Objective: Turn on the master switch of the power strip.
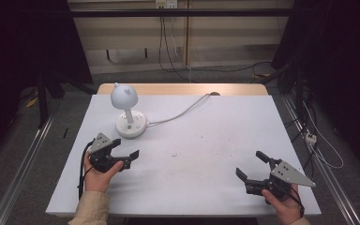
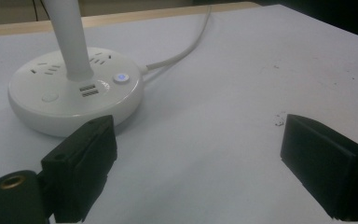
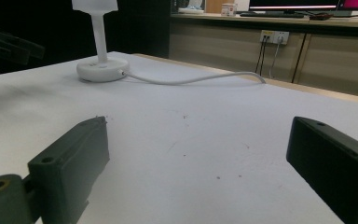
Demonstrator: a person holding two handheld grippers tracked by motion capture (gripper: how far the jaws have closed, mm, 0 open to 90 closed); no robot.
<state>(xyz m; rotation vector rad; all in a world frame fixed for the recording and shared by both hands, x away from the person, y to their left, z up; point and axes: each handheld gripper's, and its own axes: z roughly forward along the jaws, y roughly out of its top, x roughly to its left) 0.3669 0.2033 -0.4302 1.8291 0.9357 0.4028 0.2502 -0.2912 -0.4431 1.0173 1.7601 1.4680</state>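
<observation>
High view: white lamp point(image 1: 129, 117) standing at the far left of the counter point(image 1: 206, 154), cable point(image 1: 180, 112) trailing back. Left gripper point(image 1: 127, 155) just in front of it, jaws apart; right gripper point(image 1: 251, 166) well away, jaws apart, empty.

Left gripper view: lamp base point(image 2: 74, 91) close ahead, unheld.

Right gripper view: lamp point(image 3: 101, 56) far off.

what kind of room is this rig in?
Probably a lab or office workroom set up for recording: a white-topped table with a desk lamp, metal rails on the floor beside it, wall sockets with loose cables, and monitors on a back counter.
</observation>
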